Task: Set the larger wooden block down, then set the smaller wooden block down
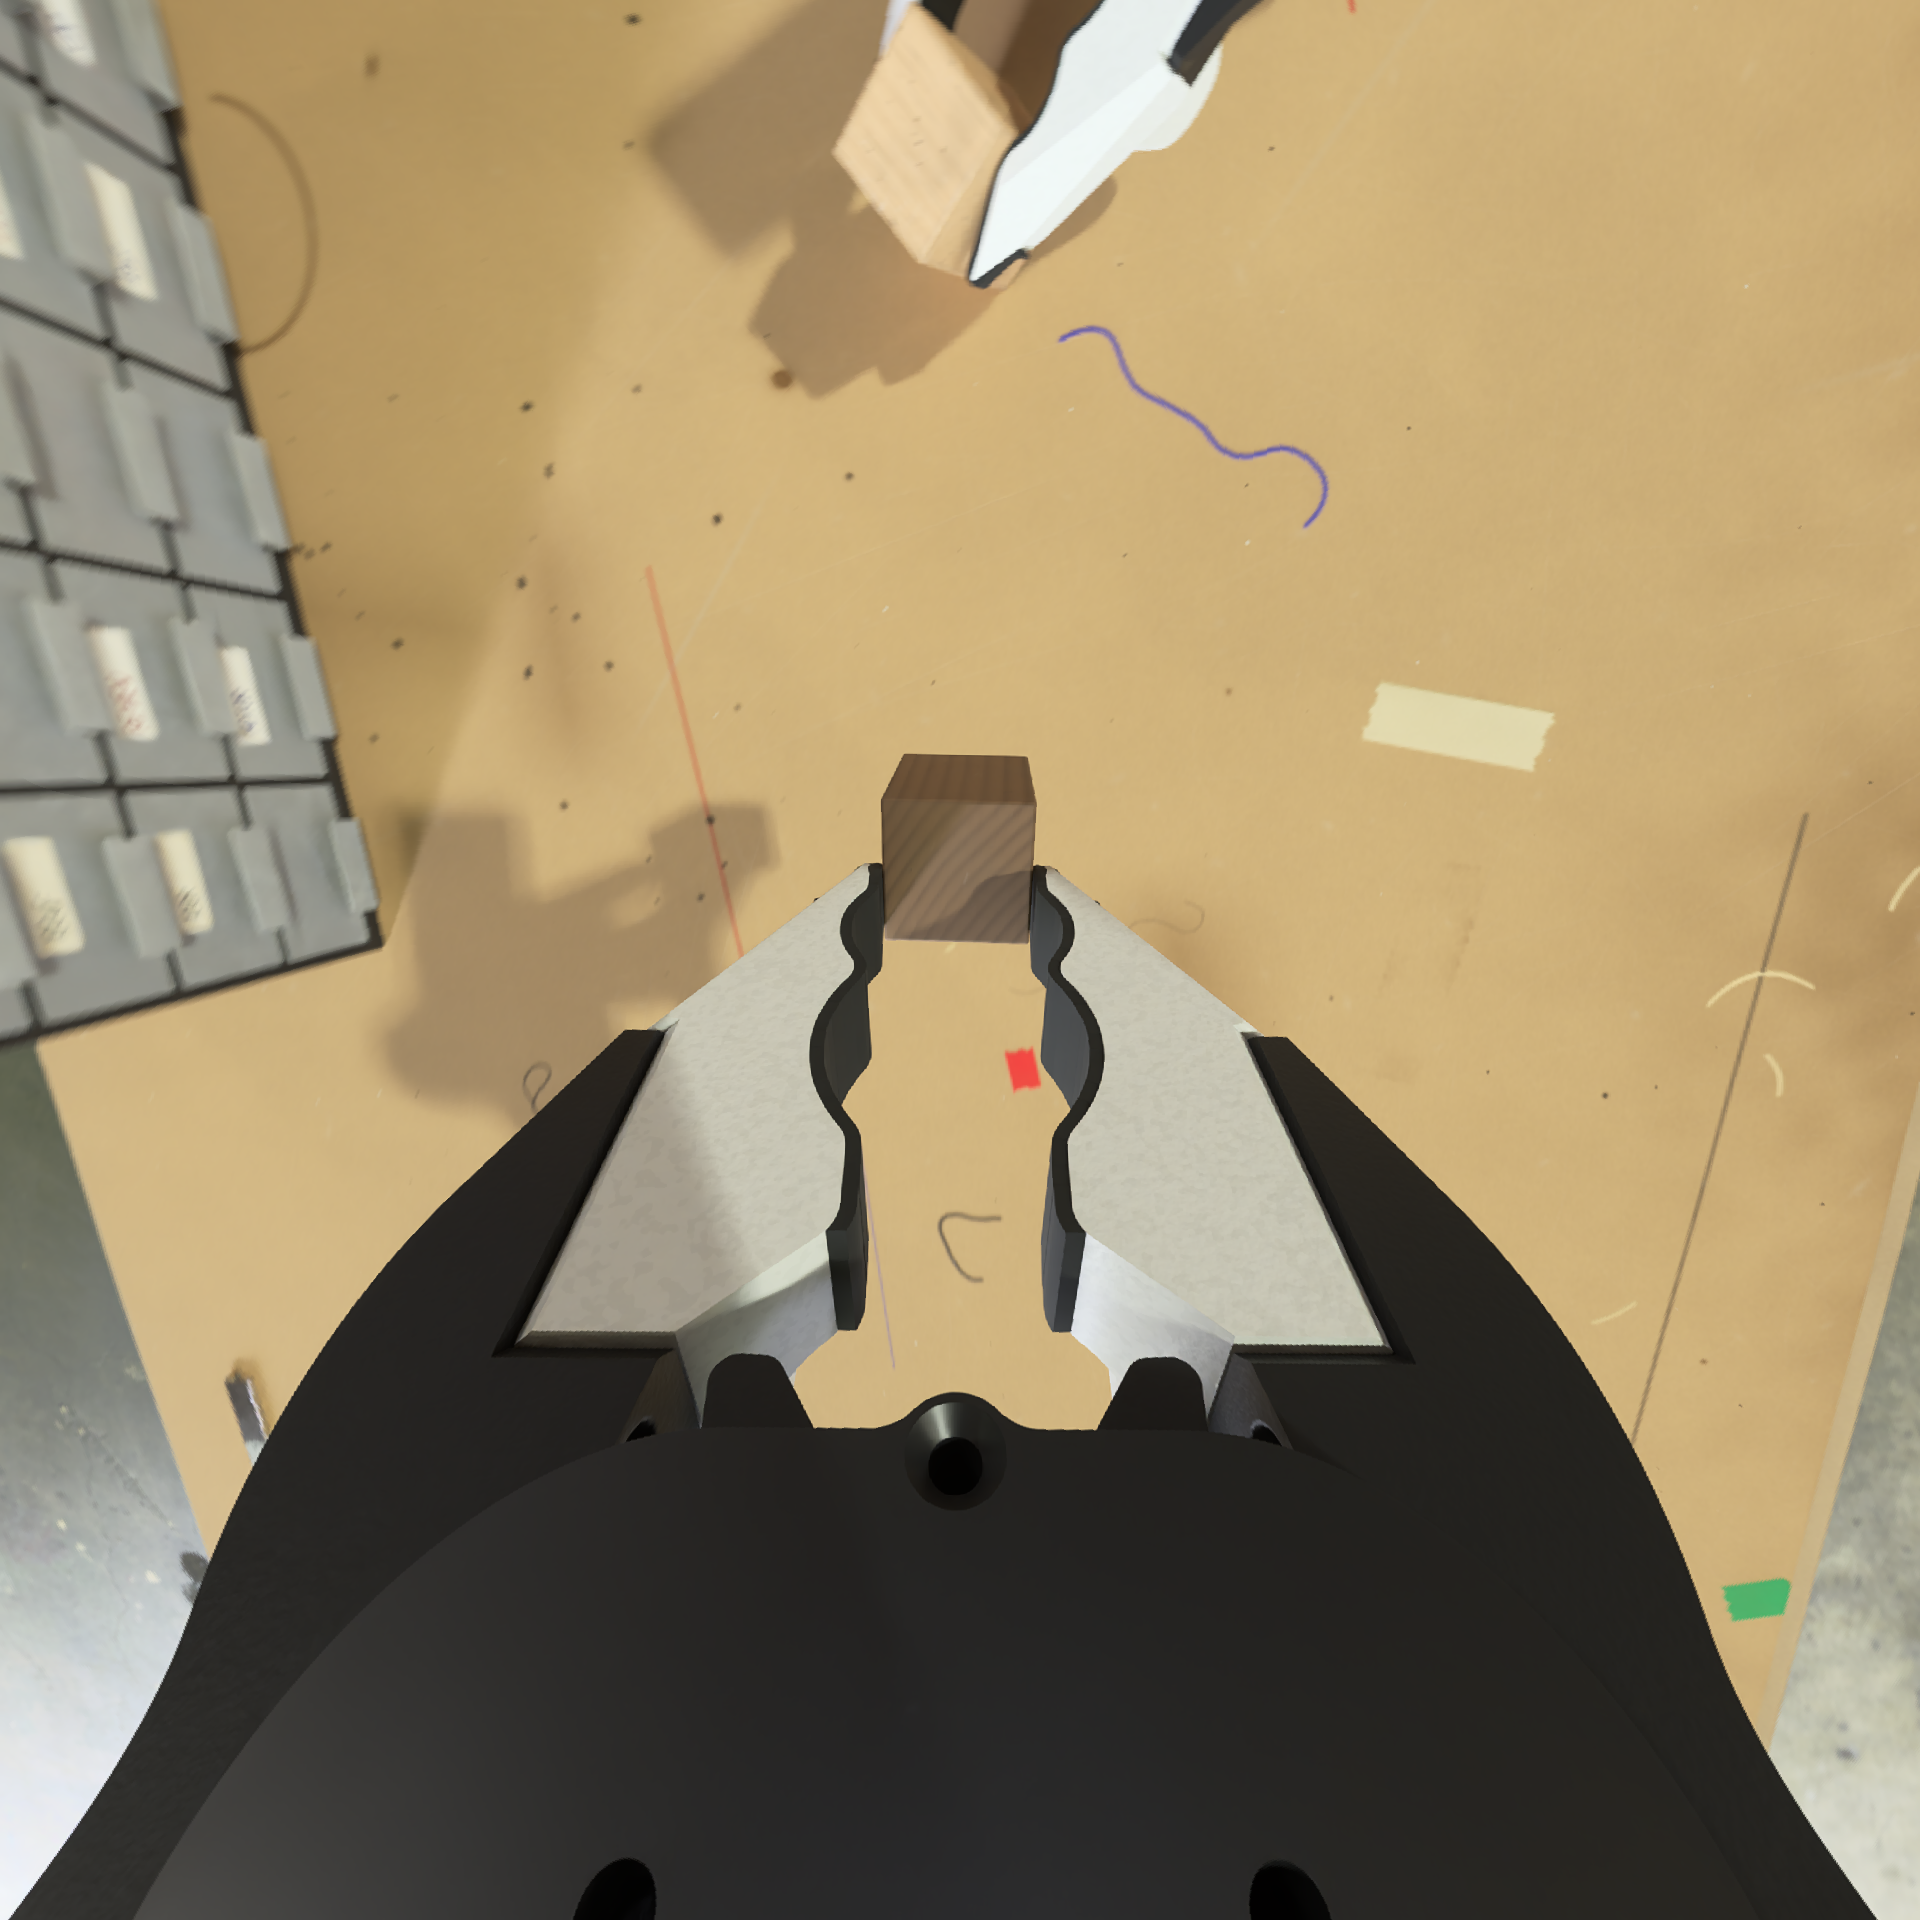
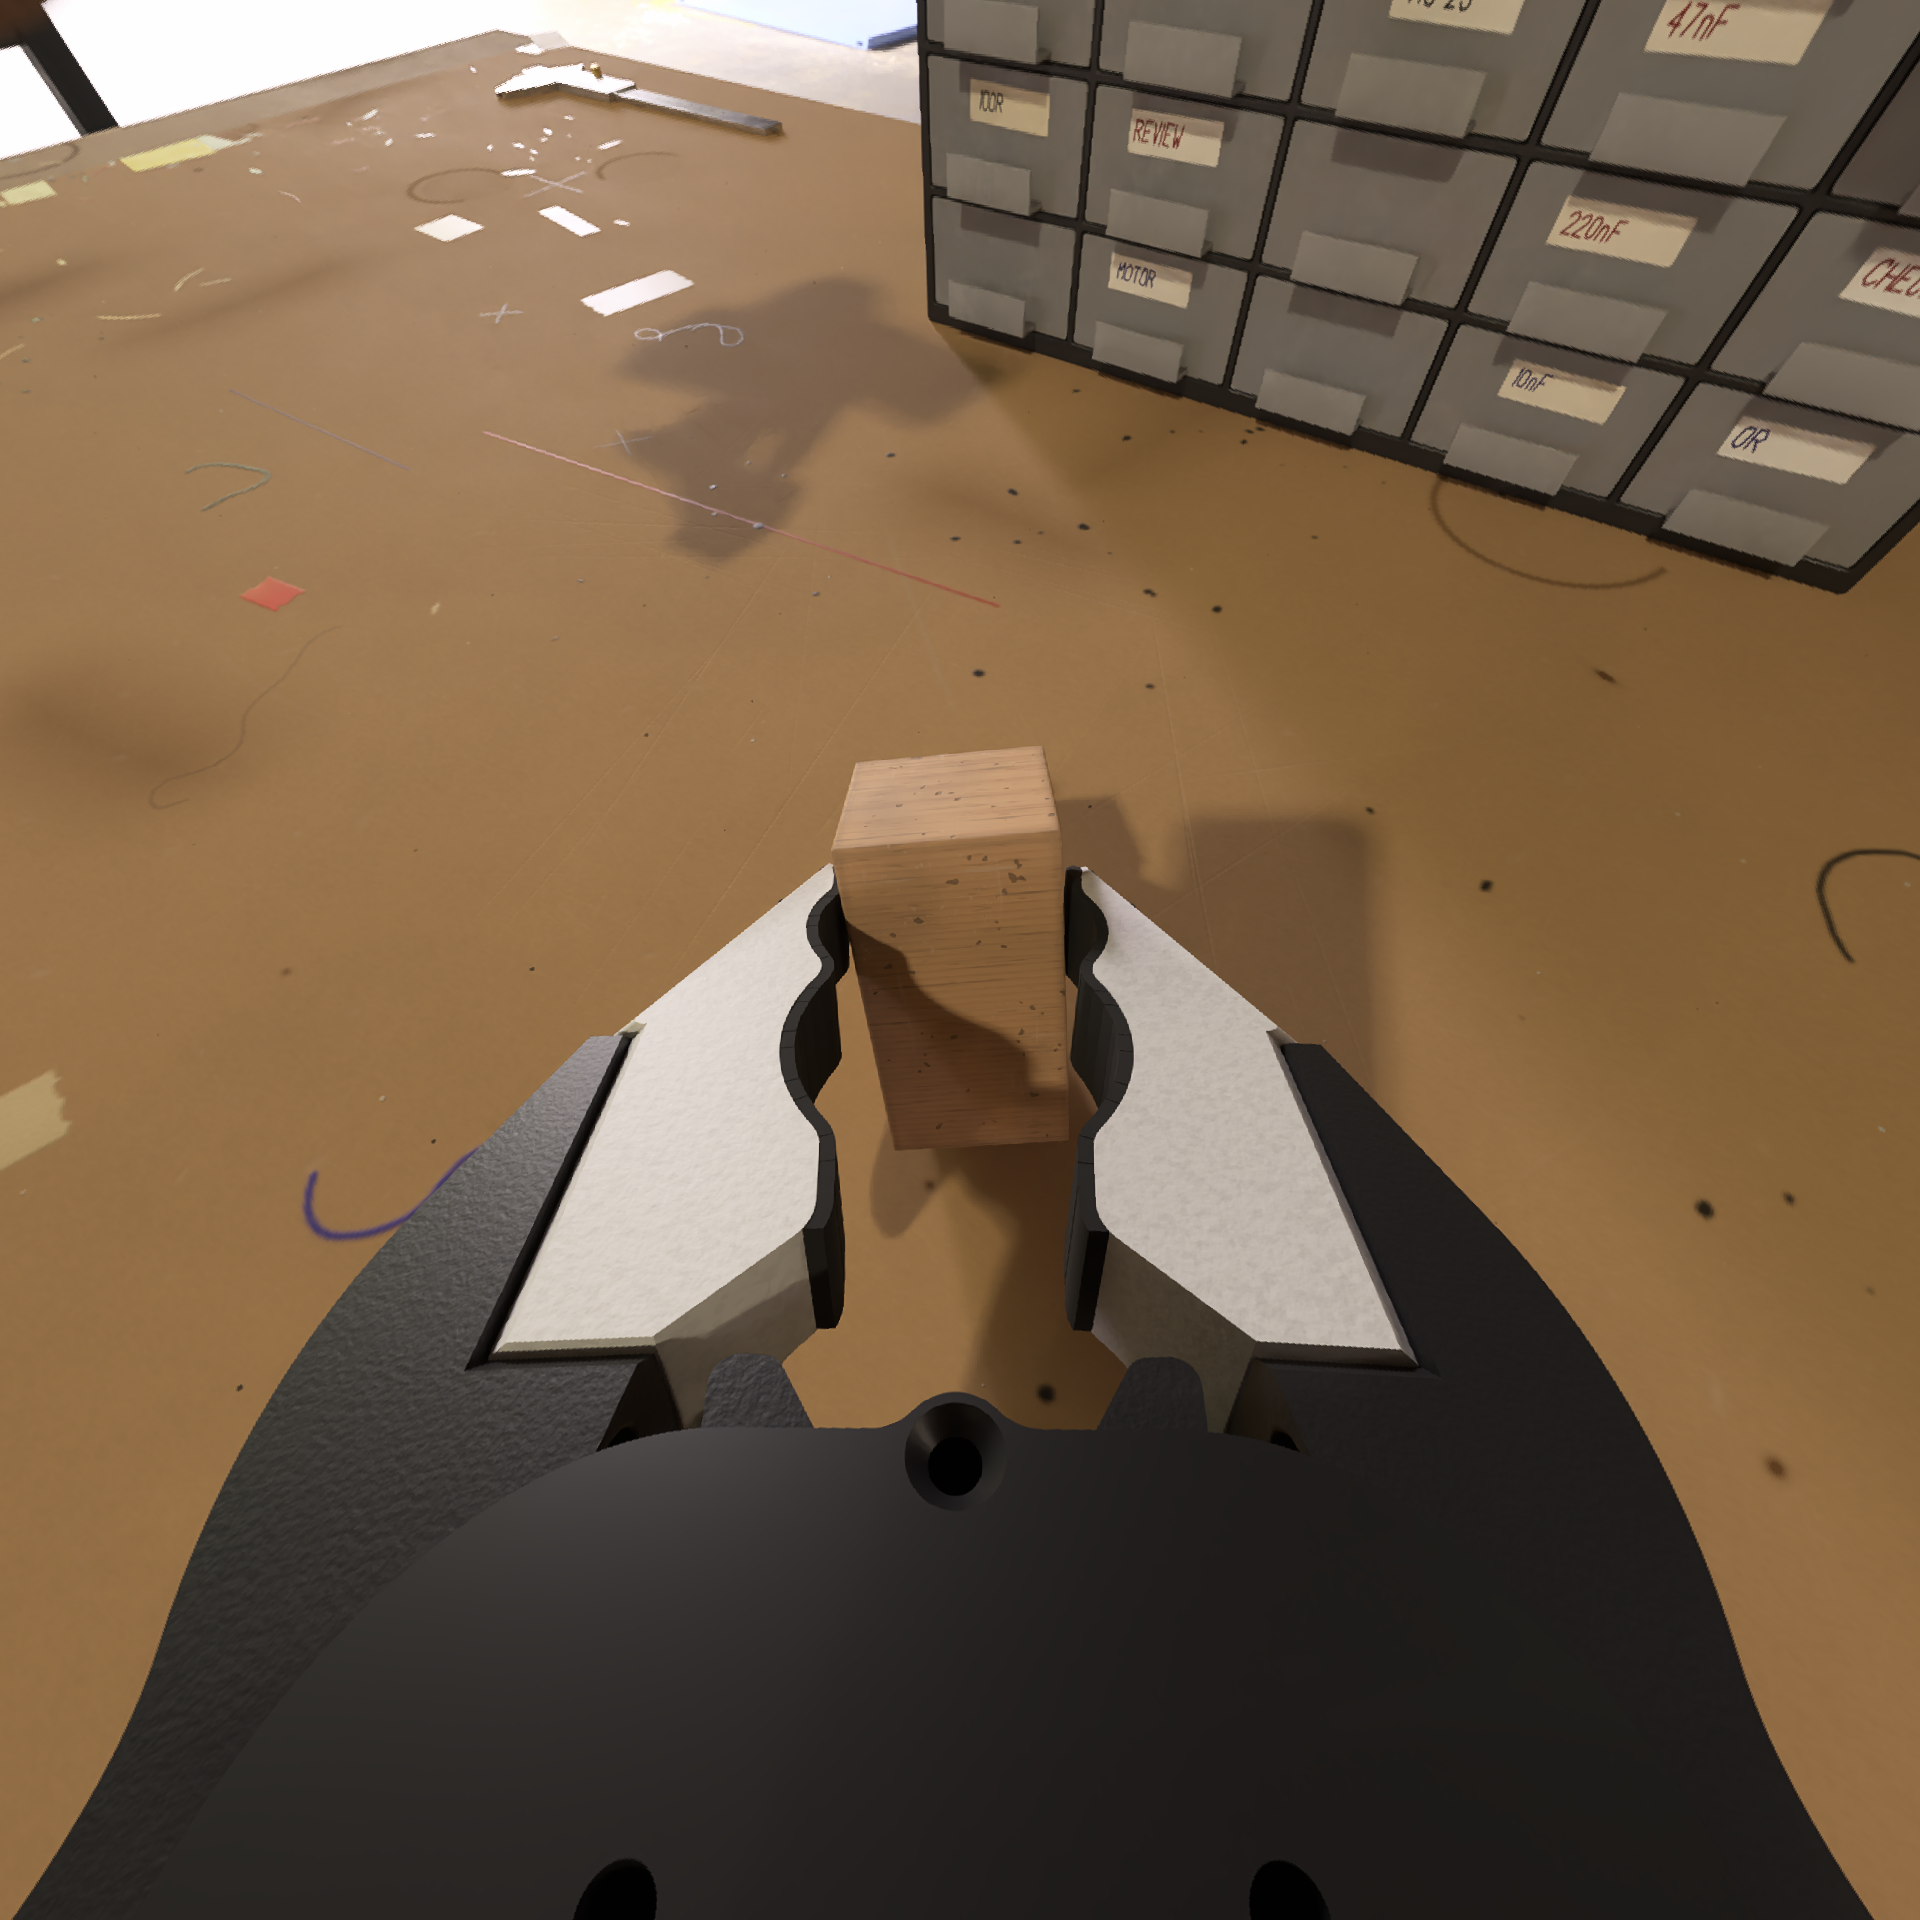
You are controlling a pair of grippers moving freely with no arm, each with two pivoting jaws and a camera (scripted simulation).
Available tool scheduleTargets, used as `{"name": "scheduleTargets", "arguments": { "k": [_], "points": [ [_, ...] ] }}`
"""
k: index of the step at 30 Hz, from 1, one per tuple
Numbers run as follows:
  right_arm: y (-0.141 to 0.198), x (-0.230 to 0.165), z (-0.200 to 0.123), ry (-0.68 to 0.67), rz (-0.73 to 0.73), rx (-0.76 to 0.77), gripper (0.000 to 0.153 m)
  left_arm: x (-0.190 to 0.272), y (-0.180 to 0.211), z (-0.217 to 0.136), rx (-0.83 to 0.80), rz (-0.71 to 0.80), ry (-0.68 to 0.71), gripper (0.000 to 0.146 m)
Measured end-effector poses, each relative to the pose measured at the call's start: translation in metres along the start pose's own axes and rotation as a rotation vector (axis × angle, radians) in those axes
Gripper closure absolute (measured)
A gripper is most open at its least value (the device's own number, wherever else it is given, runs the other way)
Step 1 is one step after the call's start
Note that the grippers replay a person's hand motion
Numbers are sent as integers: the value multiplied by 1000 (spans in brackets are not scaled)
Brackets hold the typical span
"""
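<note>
Between the fingertips of the left gripper (image 1: 957,883), in the left wrist view, sits the smaller wooden block (image 1: 958,844), a dark brown cube pinched at its lower sides by the two black pads (image 1: 860,914), with most of the cube reaching past the tips. Below the claw lies the tan workbench (image 1: 1455,1039), where a small red tape square (image 1: 1022,1069) shows through the gap between the fingers and a pale masking-tape strip (image 1: 1459,725) lies ahead to the right. Farther ahead, a wavy blue pen line (image 1: 1195,421) crosses the board, and beyond it the right gripper (image 1: 1091,135) grips the larger wooden block (image 1: 925,156). A grey drawer cabinet (image 1: 135,520) lies off to the left of the claw.

Clamped in the right gripper (image 2: 957,894), in the right wrist view, the larger wooden block (image 2: 956,956) is a light, tall piece held by its sides, standing roughly upright, its lower end hanging between the fingers and its top rising past the tips. Whether its base touches the workbench (image 2: 520,831) I cannot tell. Ahead and to the right stands the drawer cabinet (image 2: 1403,260) with labelled fronts. Ahead to the left a red tape square (image 2: 272,593) lies on the board, and far ahead near the bench's edge rests a metal caliper (image 2: 623,96).
</note>
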State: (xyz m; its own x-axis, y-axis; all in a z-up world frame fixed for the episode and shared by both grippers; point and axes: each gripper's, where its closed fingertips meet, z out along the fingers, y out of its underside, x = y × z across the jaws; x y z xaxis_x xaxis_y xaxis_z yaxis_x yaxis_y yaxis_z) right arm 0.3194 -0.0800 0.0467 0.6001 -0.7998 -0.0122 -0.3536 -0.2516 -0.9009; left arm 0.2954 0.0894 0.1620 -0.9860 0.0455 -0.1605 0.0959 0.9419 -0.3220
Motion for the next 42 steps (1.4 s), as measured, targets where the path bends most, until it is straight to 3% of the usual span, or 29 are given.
{"name": "scheduleTargets", "arguments": {
  "k": [8,16,26,42],
  "points": [
    [1,6,-1,5,38,6,112,11,-24,60,-127,38,79,118],
    [2,7,0,5,44,2,112,20,-39,93,-216,-3,89,118],
    [0,8,-1,-3,70,20,112,25,-28,121,-277,-21,73,118],
    [1,6,0,-13,66,13,112,20,-14,137,-298,-69,75,118]
  ]
}}
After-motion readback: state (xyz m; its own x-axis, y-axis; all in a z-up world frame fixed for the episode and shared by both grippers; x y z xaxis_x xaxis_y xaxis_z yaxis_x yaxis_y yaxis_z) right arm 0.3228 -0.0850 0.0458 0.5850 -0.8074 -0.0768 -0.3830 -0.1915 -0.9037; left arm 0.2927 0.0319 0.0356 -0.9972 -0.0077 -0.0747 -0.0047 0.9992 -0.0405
